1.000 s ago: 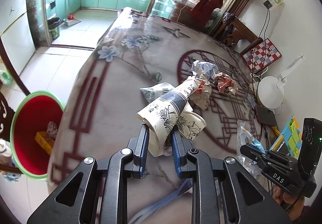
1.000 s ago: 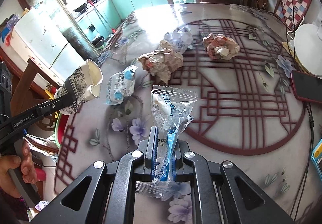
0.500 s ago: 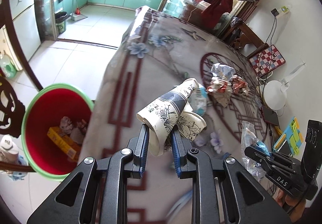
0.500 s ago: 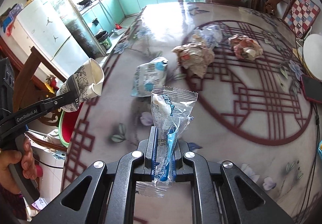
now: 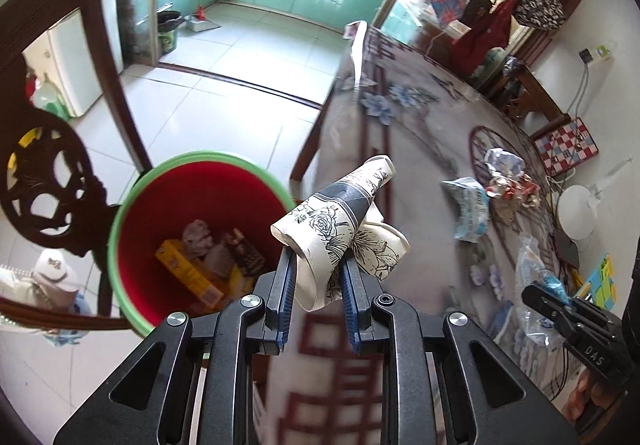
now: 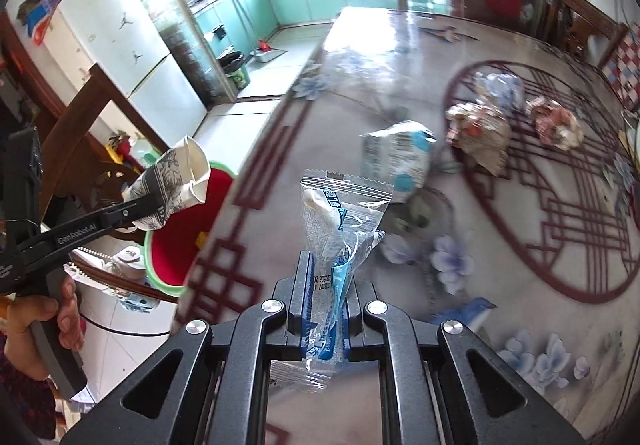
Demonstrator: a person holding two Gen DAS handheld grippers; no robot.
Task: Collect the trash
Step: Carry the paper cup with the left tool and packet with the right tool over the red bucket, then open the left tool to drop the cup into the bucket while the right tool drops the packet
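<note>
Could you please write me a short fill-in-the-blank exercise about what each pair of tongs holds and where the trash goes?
1. The left tongs grip crushed paper ____.
2. The right tongs pinch a clear plastic ____.
3. The bin beside the table is ____ inside, with a green rim.

Missing words: cups; wrapper; red

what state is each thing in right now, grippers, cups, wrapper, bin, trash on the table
left gripper: shut on the crushed paper cups
paper cups: crumpled, held beside the bin
right gripper: shut on the clear wrapper
clear wrapper: upright, held above the table
red bin: open, partly filled
blue-white packet: lying on the table
crumpled papers: lying on the table
</note>
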